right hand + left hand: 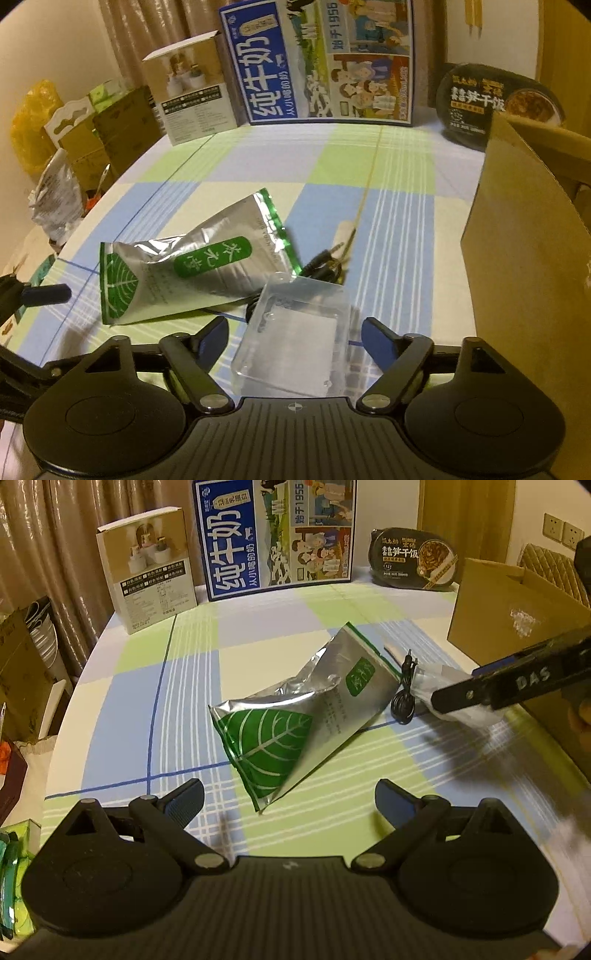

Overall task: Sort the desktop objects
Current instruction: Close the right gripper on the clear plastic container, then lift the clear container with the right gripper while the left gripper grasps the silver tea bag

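Observation:
A silver foil pouch with a green leaf print (295,716) lies in the middle of the checked tablecloth; it also shows in the right wrist view (192,273). A coiled black audio cable (404,698) lies just right of it, also seen in the right wrist view (325,264). A clear plastic case (295,339) lies between the wide-open fingers of my right gripper (295,341), not clamped. From the left wrist view the right gripper (480,692) hovers over that case (454,698). My left gripper (290,803) is open and empty, just before the pouch.
An open cardboard box (517,627) stands at the table's right side, close to the right gripper (528,236). At the back stand a blue milk carton box (275,535), a small product box (147,568) and a black instant rice bowl (413,561). Clutter lies off the table's left edge.

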`<state>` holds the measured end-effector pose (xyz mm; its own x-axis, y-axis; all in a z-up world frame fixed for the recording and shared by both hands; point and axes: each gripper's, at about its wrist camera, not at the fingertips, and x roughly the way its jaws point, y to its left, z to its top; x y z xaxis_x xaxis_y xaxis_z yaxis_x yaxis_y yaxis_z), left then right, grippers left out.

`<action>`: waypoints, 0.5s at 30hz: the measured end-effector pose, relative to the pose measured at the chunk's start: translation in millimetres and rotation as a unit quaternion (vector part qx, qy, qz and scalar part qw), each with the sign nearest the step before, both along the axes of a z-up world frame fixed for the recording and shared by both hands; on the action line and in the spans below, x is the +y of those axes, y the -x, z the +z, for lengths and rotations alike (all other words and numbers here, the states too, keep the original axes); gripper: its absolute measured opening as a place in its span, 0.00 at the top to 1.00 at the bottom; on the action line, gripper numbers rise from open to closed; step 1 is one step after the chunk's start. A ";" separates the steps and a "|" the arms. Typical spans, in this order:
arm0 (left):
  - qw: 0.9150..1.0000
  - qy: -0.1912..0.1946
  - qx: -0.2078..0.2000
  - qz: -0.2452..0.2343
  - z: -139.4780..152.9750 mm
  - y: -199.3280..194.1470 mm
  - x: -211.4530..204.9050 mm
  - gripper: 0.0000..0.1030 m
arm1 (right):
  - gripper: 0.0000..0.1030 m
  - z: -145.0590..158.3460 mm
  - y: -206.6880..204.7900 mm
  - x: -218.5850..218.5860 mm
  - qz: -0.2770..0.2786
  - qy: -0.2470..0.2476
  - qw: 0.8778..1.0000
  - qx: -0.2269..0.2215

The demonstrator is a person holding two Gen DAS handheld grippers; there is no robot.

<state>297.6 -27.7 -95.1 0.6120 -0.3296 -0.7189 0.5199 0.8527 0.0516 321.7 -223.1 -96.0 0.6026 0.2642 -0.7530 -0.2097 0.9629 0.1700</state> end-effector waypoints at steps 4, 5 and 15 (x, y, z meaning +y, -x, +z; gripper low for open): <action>1.000 0.006 -0.002 -0.005 1.8 0.7 -0.8 0.06 | 0.31 -4.0 -2.1 -4.7 -0.009 -0.005 1.000 0.011; 1.000 0.007 -0.006 -0.007 2.3 1.7 -1.3 0.06 | 0.33 -4.8 -2.3 -5.2 -0.009 -0.006 1.000 0.013; 1.000 0.003 -0.012 -0.027 2.1 6.4 -8.8 0.06 | 0.49 2.6 2.5 0.0 -0.007 -0.010 1.000 0.005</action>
<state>291.1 -36.5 -93.0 0.6106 -0.3672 -0.7017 0.5634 0.8241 0.0590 319.2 -223.1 -93.4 0.5992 0.2711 -0.7533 -0.1955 0.9620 0.1906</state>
